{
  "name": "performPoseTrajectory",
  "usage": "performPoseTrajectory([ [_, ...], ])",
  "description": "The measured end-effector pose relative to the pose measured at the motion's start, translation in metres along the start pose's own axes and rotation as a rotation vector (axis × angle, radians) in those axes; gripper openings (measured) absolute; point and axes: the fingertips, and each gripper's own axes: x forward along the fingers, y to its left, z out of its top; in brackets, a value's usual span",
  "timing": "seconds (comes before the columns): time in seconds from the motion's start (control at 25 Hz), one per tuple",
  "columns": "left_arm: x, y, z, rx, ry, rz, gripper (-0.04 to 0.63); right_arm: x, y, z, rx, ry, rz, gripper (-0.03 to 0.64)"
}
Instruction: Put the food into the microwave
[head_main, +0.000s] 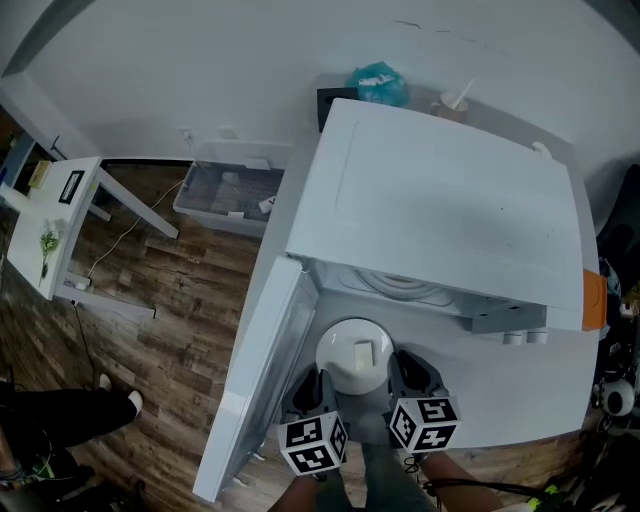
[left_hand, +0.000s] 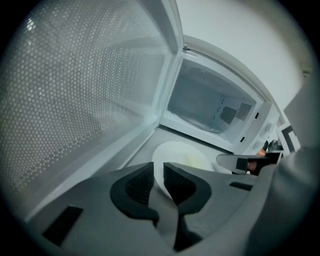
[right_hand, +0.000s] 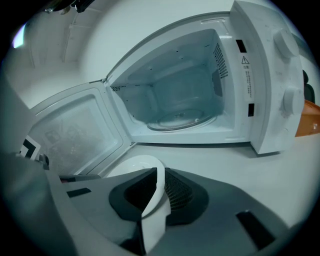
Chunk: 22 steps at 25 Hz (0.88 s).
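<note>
The microwave stands on the table; the plate, bearing food, is before it, right of its door.

The white surface carries the microwave, door open. A white plate sits just before its opening.

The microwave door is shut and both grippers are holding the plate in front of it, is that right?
No, the microwave door is open, swung out to the left, as the right gripper view shows. The left gripper and right gripper do hold the plate in front of the microwave.
</note>
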Motion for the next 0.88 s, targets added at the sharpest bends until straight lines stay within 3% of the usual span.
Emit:
performPoseTrajectory([
  [0.48,0.009,0.008,-0.011,-0.074,0.062,0.002,0.064,0.012,-0.005,-0.01,0.012,0.055,-0.008,0.037],
  [0.88,0.015,0.003,-0.012,-0.107,0.085,-0.059,0.065,0.018,-0.009,-0.013,0.023,0.088,-0.037,0.035],
])
